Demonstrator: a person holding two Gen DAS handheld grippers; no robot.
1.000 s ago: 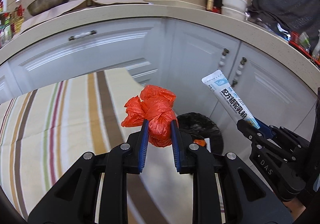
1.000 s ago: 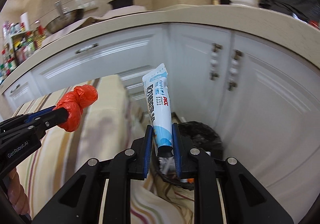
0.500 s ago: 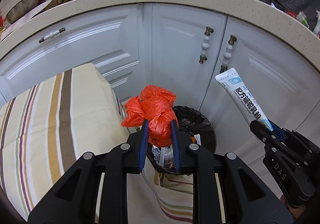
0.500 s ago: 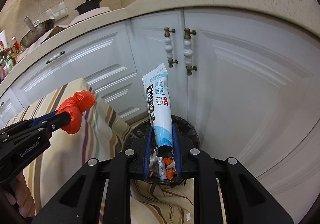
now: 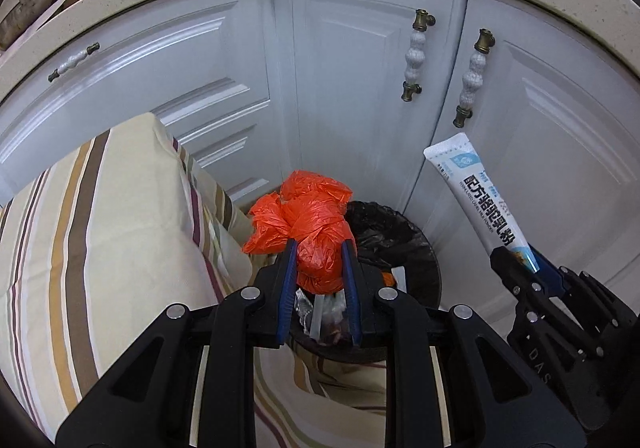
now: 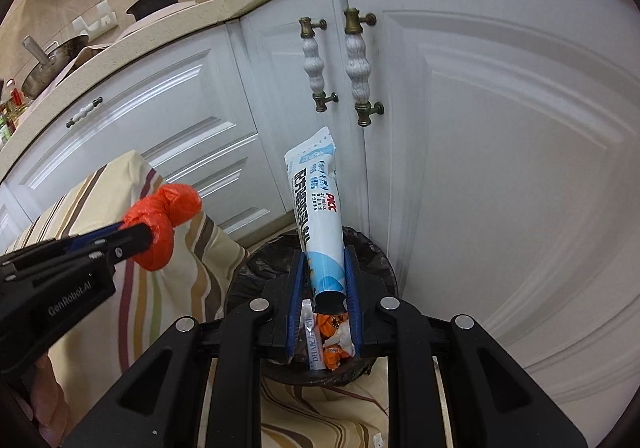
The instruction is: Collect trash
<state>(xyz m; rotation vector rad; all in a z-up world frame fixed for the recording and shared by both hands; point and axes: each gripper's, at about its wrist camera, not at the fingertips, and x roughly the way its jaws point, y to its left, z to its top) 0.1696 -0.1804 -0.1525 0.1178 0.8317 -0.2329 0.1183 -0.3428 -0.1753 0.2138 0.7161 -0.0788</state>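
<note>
We've got our left gripper [image 5: 319,248] clamped on a crumpled orange plastic bag [image 5: 308,224], most of it bulging out past the blue pads. Right gripper [image 6: 325,260] is pinched narrow on a white and blue powder sachet [image 6: 318,215], gripped near its torn dark end, with the sealed end sticking up and away from us.

Both point down at a black-lined trash bin [image 5: 404,244] sitting right under and just ahead of the fingertips, tucked against the white cabinet doors [image 5: 360,87]. Wrappers [image 6: 332,332] already lie inside, showing between the right pads. A striped cloth [image 5: 100,228] hangs off to the left of both grippers, touching the bin's near rim.
</note>
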